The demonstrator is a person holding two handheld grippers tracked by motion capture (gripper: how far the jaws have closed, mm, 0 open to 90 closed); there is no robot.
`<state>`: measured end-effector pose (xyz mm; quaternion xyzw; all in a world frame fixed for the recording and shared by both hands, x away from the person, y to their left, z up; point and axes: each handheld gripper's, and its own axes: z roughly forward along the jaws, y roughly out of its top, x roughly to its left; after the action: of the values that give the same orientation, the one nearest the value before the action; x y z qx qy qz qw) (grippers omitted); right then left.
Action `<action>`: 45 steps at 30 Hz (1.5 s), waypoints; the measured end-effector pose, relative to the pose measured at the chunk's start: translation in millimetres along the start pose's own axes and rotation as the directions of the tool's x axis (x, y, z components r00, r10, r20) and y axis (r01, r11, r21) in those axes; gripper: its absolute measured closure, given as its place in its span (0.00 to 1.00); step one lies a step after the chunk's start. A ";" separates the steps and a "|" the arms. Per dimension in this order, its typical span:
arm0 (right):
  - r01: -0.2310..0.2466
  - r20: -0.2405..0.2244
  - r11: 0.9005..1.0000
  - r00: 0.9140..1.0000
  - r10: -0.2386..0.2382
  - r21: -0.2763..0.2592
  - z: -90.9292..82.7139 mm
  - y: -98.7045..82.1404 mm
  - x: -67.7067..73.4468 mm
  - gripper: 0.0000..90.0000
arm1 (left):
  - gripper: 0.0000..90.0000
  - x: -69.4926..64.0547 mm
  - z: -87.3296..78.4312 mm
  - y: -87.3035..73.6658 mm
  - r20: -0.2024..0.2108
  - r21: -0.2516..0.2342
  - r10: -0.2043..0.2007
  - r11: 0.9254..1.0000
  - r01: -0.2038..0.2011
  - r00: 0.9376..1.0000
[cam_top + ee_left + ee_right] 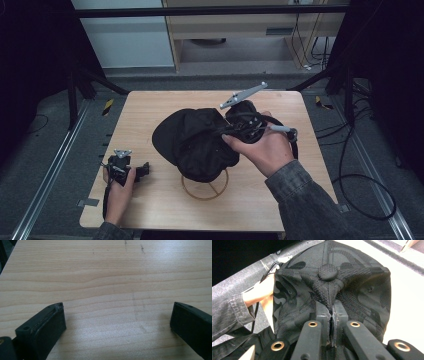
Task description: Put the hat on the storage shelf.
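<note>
Black cap (332, 285) pinched between clenched right gripper (332, 312) jaws just below crown button (soft, light fabric, best held at a seam); left gripper (117, 315) jaws released, apart over bare table (105, 270).

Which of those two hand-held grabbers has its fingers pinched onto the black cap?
The right gripper, at the right of the high view: its fingers are shut on a fold of the black mesh cap. The left gripper rests open over the bare wooden table.
</note>
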<state>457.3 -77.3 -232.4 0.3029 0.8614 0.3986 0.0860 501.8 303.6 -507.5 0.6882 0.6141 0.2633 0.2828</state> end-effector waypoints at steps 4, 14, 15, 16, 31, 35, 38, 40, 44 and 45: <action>0.009 0.005 1.000 1.000 -0.009 0.009 -6.1 2.6 3.5 0.96 | 0.00 0.0 0.0 0.0 0.000 0.000 0.000 1.000 0.000 1.000; -0.006 0.014 0.999 1.000 0.006 0.038 -12.3 -3.7 1.1 0.97 | 0.00 0.0 0.0 0.0 0.000 0.000 0.000 1.000 0.000 1.000; -0.011 0.011 0.999 1.000 0.011 0.043 -10.0 -6.4 1.0 0.97 | 0.00 0.0 0.0 0.0 0.000 0.000 0.000 1.000 0.000 1.000; -0.017 0.008 0.999 1.000 0.016 0.043 -8.1 -9.0 0.6 0.97 | 0.00 -0.1 0.0 0.0 0.000 0.000 0.000 1.000 0.000 1.000; -0.011 0.024 1.000 1.000 0.011 -0.009 13.6 -33.2 -3.3 0.95 | 0.00 -0.3 0.2 -0.1 0.002 -0.003 0.002 1.000 -0.002 1.000; -0.012 0.028 1.000 1.000 0.013 -0.017 14.1 -32.7 -4.3 0.95 | 0.00 -0.7 0.2 -0.2 0.002 -0.004 0.002 1.000 -0.002 1.000; -0.013 0.037 1.000 0.999 0.014 -0.017 15.1 -30.8 -6.9 0.95 | 0.00 -0.6 0.2 -0.1 0.002 -0.004 0.002 1.000 -0.002 1.000; -0.017 0.042 1.000 0.999 0.017 -0.015 16.3 -29.1 -9.7 0.95 | 0.00 -0.6 0.2 -0.1 0.002 -0.003 0.003 1.000 -0.003 1.000; -0.032 0.040 0.999 0.999 0.033 -0.011 18.3 -26.5 -16.2 0.94 | 0.00 -0.6 0.2 -0.2 0.002 -0.004 0.002 1.000 -0.002 1.000; -0.035 0.038 0.999 0.999 0.035 -0.011 18.6 -26.1 -17.2 0.93 | 0.00 -0.6 0.2 -0.2 0.002 -0.004 0.002 1.000 -0.002 1.000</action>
<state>466.5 -88.7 -265.8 0.3250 0.8521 0.3985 0.0971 501.7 303.0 -507.8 0.6887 0.6125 0.2641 0.2843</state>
